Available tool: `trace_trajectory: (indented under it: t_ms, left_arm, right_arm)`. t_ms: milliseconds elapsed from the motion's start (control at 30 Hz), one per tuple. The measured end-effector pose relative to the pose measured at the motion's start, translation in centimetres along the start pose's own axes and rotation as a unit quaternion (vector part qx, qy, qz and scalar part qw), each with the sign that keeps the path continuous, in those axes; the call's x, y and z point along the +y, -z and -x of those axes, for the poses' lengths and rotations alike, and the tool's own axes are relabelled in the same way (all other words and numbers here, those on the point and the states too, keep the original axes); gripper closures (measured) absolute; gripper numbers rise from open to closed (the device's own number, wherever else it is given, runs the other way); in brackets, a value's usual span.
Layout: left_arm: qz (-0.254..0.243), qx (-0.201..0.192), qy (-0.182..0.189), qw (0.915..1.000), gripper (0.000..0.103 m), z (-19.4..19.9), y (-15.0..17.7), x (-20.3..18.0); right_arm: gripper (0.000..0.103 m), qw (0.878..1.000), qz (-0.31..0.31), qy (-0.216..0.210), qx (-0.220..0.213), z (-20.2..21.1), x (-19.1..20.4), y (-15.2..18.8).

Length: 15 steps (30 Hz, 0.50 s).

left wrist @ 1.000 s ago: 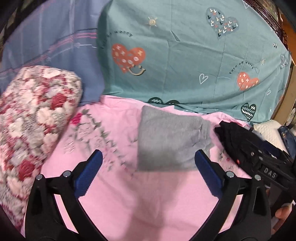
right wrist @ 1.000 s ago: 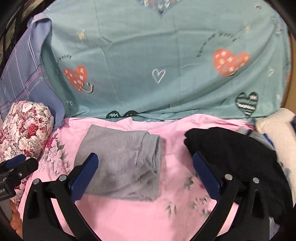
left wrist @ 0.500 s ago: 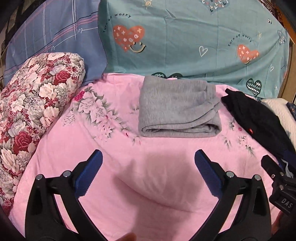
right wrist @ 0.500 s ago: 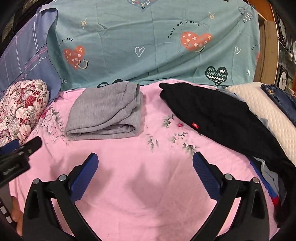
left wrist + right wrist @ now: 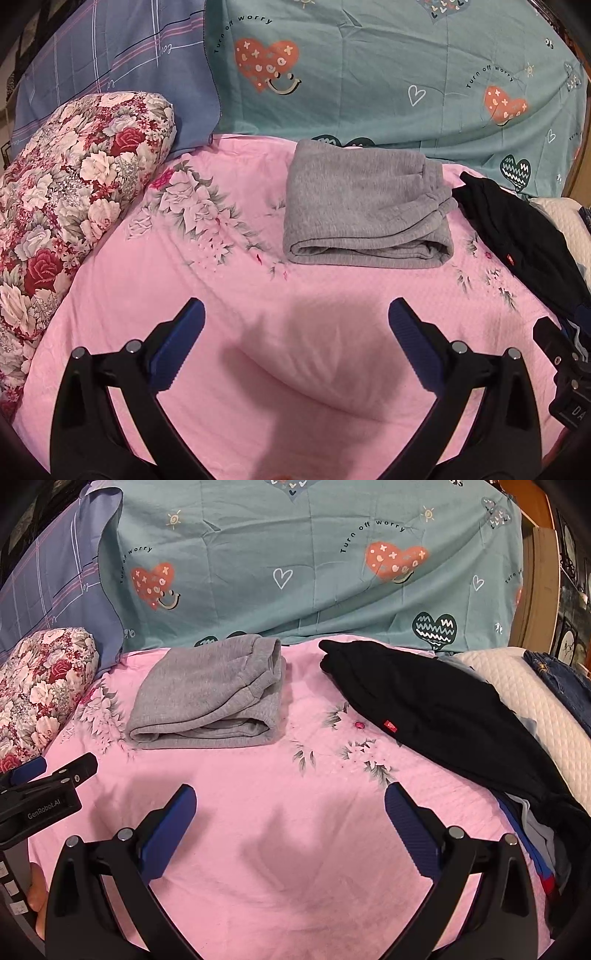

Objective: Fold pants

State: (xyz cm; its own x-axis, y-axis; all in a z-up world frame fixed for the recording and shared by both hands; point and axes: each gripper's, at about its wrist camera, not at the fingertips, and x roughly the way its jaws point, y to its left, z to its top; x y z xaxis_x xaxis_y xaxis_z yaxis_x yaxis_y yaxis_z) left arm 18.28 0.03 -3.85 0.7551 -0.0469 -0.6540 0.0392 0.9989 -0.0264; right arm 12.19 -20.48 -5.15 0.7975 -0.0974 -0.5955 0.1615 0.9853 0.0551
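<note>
Jaws of both grippers apart over pink sheet [image 5: 295, 369], grey folded pants [image 5: 365, 214] beyond, black garment [image 5: 443, 716] perhaps cut off at right.

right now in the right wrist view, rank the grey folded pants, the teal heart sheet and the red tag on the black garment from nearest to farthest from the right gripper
From the right gripper, open and empty:
1. Red tag on the black garment, ahead to the right.
2. Grey folded pants, ahead to the left; too close to the tag to call firmly.
3. Teal heart sheet, plainly farthest, behind both.
</note>
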Motion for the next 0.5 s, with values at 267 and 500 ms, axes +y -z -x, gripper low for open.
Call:
trace_trajectory:
  t_ms: [267, 500]
  left_arm:
    - [0.002, -0.003, -0.002, 1.0000, 0.002, 0.09, 0.02, 0.01]
    - [0.001, -0.002, -0.001, 1.0000, 0.002, 0.17, -0.04, -0.12]
  right_arm:
    - [0.001, 1.000, 0.006, -0.003, 0.000, 0.26, 0.31, 0.08]
    - [0.001, 1.000, 0.004, -0.005, -0.001, 0.36, 0.36, 0.04]
